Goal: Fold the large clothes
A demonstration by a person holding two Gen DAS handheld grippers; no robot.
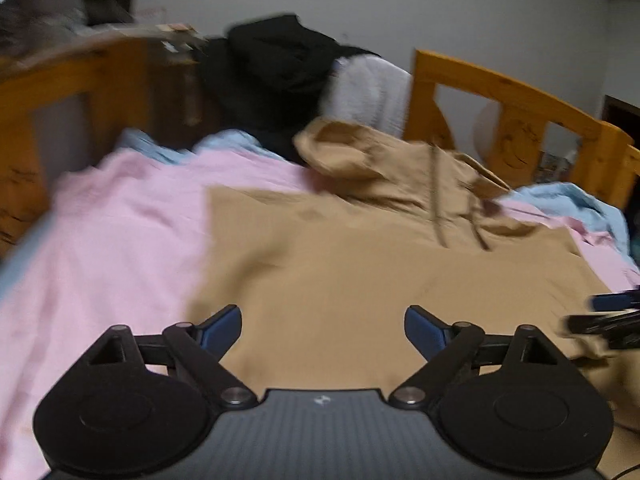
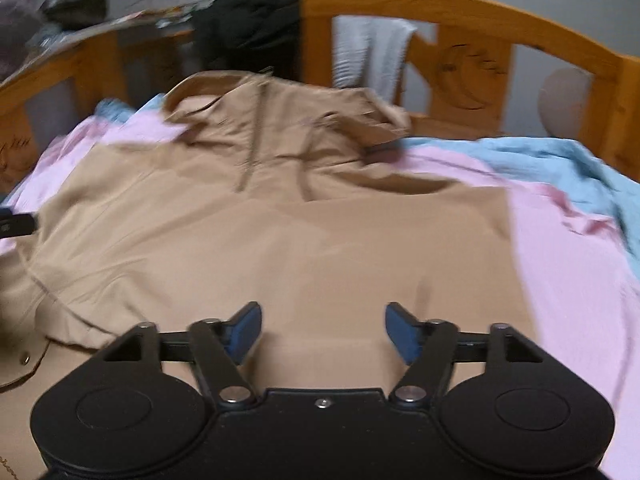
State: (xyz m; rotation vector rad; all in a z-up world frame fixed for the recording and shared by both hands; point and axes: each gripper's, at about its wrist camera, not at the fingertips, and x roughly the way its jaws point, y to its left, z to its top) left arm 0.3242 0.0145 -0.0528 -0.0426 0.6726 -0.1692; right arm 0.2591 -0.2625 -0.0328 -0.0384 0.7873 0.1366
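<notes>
A large tan hooded jacket (image 1: 340, 248) lies spread on a pink sheet (image 1: 120, 224) on the bed, hood and drawstrings at the far end. It also shows in the right wrist view (image 2: 280, 232). My left gripper (image 1: 322, 330) is open and empty, just above the jacket's near part. My right gripper (image 2: 323, 330) is open and empty above the jacket's lower middle. The right gripper's fingers show at the right edge of the left wrist view (image 1: 612, 316). A dark finger of the left gripper shows at the left edge of the right wrist view (image 2: 16, 224).
A wooden bed frame (image 2: 460, 4) rings the bed. Black clothes (image 1: 276, 64) and a white garment (image 1: 368, 96) hang over its far end. A blue blanket (image 2: 560, 164) is bunched at the right. A cluttered shelf (image 1: 60, 12) stands at the far left.
</notes>
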